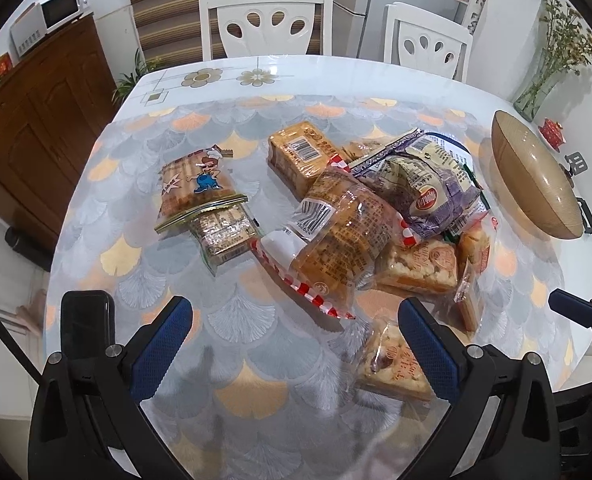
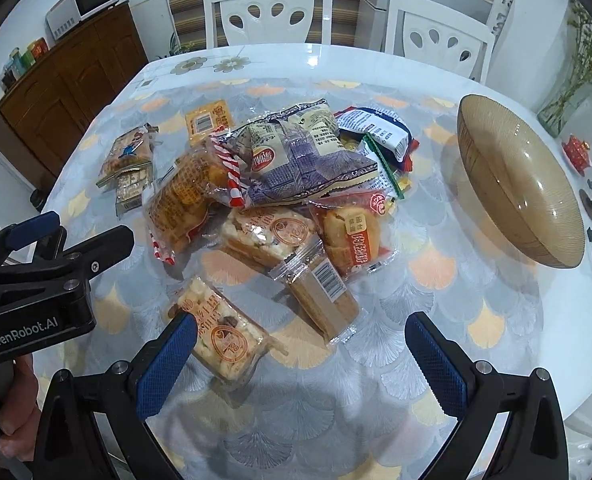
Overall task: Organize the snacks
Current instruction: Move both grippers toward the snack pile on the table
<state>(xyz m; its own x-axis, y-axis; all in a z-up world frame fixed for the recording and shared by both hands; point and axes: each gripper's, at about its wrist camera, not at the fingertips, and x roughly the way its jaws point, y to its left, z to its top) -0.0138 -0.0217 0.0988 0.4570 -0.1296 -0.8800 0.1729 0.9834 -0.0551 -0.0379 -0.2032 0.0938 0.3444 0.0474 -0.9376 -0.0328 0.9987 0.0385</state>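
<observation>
A pile of wrapped snacks lies mid-table: a purple-and-cream bag point(image 1: 428, 188) point(image 2: 296, 160), a bread pack with red-white striped edges point(image 1: 336, 236) point(image 2: 184, 200), an orange cracker pack point(image 1: 300, 156), a cartoon biscuit pack point(image 1: 196, 184) point(image 2: 126, 156), nougat bars point(image 2: 224, 336) point(image 1: 392, 360), a wafer bar point(image 2: 324, 292). A wooden bowl point(image 1: 536, 180) point(image 2: 520, 188) stands empty at the right. My left gripper point(image 1: 296, 348) is open and empty, above the table before the pile. My right gripper point(image 2: 300, 368) is open and empty, its left finger next to the near nougat bar.
The table point(image 2: 496, 360) has a fan-patterned cover. Two white chairs point(image 1: 266, 20) stand at the far side. A glass vase with flowers point(image 1: 544, 84) and a small red ornament point(image 1: 552, 132) sit at the right. A wooden cabinet point(image 1: 40, 120) is left.
</observation>
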